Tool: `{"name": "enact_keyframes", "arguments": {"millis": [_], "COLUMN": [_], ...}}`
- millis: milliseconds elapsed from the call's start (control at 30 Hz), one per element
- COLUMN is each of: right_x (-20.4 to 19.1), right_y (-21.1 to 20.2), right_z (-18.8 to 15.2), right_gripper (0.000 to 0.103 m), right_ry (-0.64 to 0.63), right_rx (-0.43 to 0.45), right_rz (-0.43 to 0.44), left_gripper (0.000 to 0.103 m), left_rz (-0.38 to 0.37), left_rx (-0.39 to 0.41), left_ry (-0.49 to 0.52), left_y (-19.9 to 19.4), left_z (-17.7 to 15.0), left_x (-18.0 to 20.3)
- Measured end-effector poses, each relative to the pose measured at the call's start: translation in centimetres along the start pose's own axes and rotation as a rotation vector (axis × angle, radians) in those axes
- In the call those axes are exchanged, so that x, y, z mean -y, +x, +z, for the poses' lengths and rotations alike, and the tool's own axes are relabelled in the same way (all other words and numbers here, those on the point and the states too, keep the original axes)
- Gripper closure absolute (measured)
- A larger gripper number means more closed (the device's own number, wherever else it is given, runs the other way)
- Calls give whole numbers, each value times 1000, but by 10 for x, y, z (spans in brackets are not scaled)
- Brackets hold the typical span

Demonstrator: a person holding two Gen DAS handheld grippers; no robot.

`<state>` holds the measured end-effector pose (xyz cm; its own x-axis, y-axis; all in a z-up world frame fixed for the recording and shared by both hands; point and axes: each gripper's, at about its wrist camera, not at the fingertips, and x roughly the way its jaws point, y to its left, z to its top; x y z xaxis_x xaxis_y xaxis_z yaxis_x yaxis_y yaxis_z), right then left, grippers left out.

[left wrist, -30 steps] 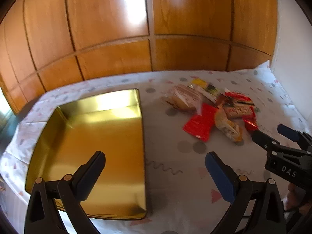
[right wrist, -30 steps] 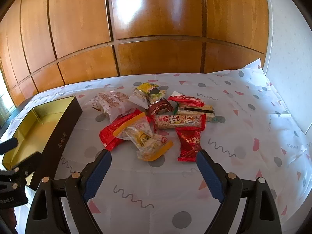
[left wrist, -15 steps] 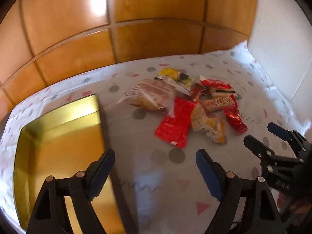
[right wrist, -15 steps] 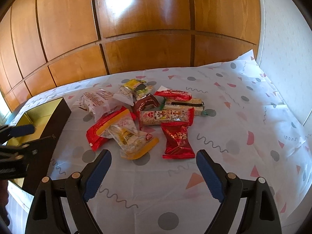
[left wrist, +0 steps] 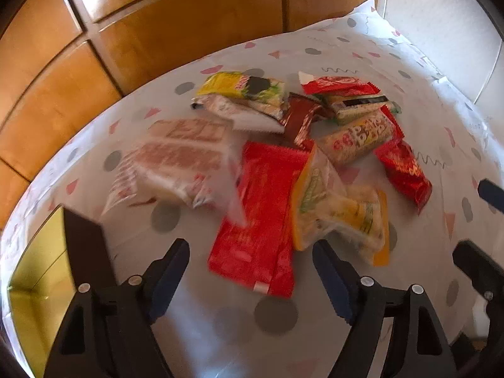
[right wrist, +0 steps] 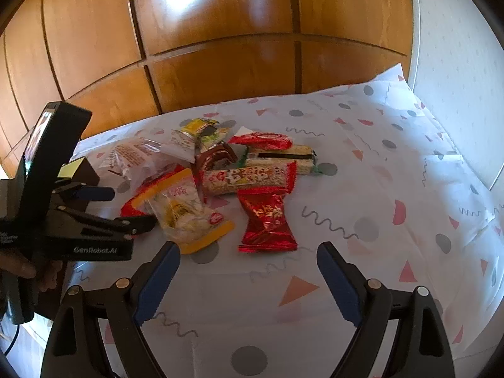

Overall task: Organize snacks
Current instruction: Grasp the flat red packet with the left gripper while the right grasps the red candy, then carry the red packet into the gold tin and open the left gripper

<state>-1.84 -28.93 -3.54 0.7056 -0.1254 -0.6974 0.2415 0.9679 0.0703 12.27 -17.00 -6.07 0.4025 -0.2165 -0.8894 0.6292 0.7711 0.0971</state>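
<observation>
Lettering reading "GenRobot.AI" is showing in white on the side of the left gripper (right wrist: 132,211), which is sitting at the left edge of the right wrist view, held by a hand (right wrist: 28,271). Other writing on the wrappers is too blurred or small to read with any certainty; the long tan snack bar (right wrist: 249,178) is carrying large red characters, and the red foil packet (right wrist: 266,220) below it is bearing gold ones.

Snacks are lying in a loose heap at the centre of both views on the patterned tablecloth (right wrist: 378,189). In the left wrist view the flat red pouch (left wrist: 261,217) is lying just above the left gripper (left wrist: 252,267), with the yellow-edged clear bag (left wrist: 340,217) overlapping its right side and the pale clear biscuit bag (left wrist: 176,163) to its upper left. The yellow-green packet (left wrist: 242,89) is lying at the top of the heap. The gold-lined box (left wrist: 41,271) is showing only at the lower left edge.

Compared with a second ago, the left wrist view is no longer centring on the box; the heap is now filling the middle and looking much nearer. The left gripper's jaws have just been narrowing, yet they are standing spread with nothing pinched between them. The right gripper (right wrist: 249,280) is also standing spread and empty, hanging over bare cloth below the heap, slightly closer to the snacks than before.
</observation>
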Motion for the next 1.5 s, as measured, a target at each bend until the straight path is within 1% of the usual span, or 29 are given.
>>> {"name": "enact_keyframes", "arguments": {"millis": [67, 133, 200, 233, 300, 333, 367, 433, 467, 533, 667, 767, 833, 900, 933, 967, 1067, 1133, 1267, 1300, 1400, 1433, 1467, 1500], "right_x": [4, 8, 12, 15, 20, 23, 25, 32, 35, 38, 33, 27, 24, 22, 21, 21, 21, 22, 28, 29, 30, 29, 28, 27], "right_y": [2, 4, 5, 6, 7, 7, 8, 8, 9, 12, 25, 38, 51, 64, 72, 78, 76, 71, 61, 60, 57, 56, 56, 56], "right_z": [1, 1, 1, 0, 0, 1, 1, 4, 5, 9, 19, 28, 33, 36, 36, 35, 29, 22, 10, 8, 3, 2, 2, 1], "right_gripper": [13, 13, 13, 13, 14, 20, 27, 35, 38, 42, 42, 42, 42, 49, 63, 71, 73, 73, 73, 73, 73, 73, 73, 73], "right_ry": [9, 18, 25, 26, 34, 35, 34, 43, 50, 53, 8, -40, -67, -86, -96, -98, -90, -94, -88, -84, -97, -107, -115, -125], "right_rx": [-6, -11, -18, -20, -33, -36, -41, -53, -56, -75, -118, -138, -168, -196, -218, -238, -241, -236, -222, -222, -213, -212, -212, -212], "right_rz": [-4, -8, -13, -12, 0, 11, 20, 33, 41, 71, 116, 101, 87, 79, 73, 67, 62, 70, 78, 79, 78, 73, 68, 63], "left_gripper": [18, 18, 36, 44, 55, 59, 60, 60, 60, 60, 60, 59, 59, 57, 56, 56, 61, 61, 62, 62, 62, 62, 61, 61], "left_rz": [4, 13, -36, -72, -95, -101, -109, -124, -125, -127, -129, -112, -103, -94, -93, -91, -89, -121, -187, -220, -268, -270, -248, -226], "left_rx": [15, 19, -15, -14, 3, 4, 1, -5, -5, 0, 16, 35, 47, 62, 66, 70, 78, 88, 140, 165, 266, 292, 326, 342], "left_ry": [16, 28, 8, -11, -34, -40, -49, -66, -69, -75, -119, -143, -150, -158, -164, -165, -164, -196, -241, -265, -354, -380, -412, -427], "left_y": [6, 15, 25, 26, 22, 18, 15, 4, -1, -9, -30, -39, -42, -43, -42, -42, -42, -46, -64, -73, -108, -117, -130, -138], "left_z": [7, 13, 14, 12, 7, 4, 0, -16, -22, -40, -74, -97, -106, -110, -110, -110, -111, -112, -114, -113, -110, -110, -111, -112], "left_x": [2, 2, 0, -2, -3, -2, -2, 2, 5, 14, 24, 28, 29, 30, 30, 30, 29, 23, 13, 7, -19, -28, -42, -49]}}
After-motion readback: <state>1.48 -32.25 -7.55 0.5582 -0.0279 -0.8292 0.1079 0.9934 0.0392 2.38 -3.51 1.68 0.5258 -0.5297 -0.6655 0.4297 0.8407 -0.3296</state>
